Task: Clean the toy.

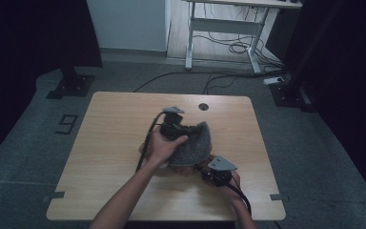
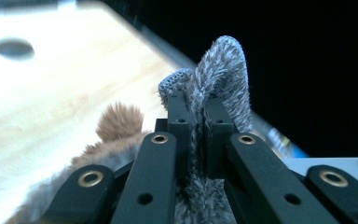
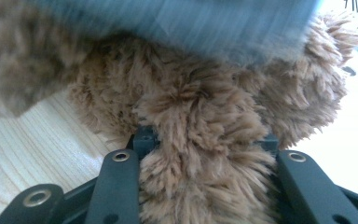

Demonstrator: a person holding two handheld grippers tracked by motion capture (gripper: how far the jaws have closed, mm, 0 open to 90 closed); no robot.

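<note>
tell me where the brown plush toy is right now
In the high view the brown plush toy lies near the table's middle, mostly under the grey knitted cloth, with the right claw shut on it.

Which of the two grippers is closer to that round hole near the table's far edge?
Left. The left gripper, clamped on grey fuzzy cloth, is just short of the hole; the right gripper, gripping brown fur, sits nearer the person.

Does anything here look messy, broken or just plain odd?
Nothing spilled or broken. The grey cloth is bunched and pulled up off the brown plush toy by the left hand-held gripper, while the right hand-held gripper pinches the toy's fur.
</note>
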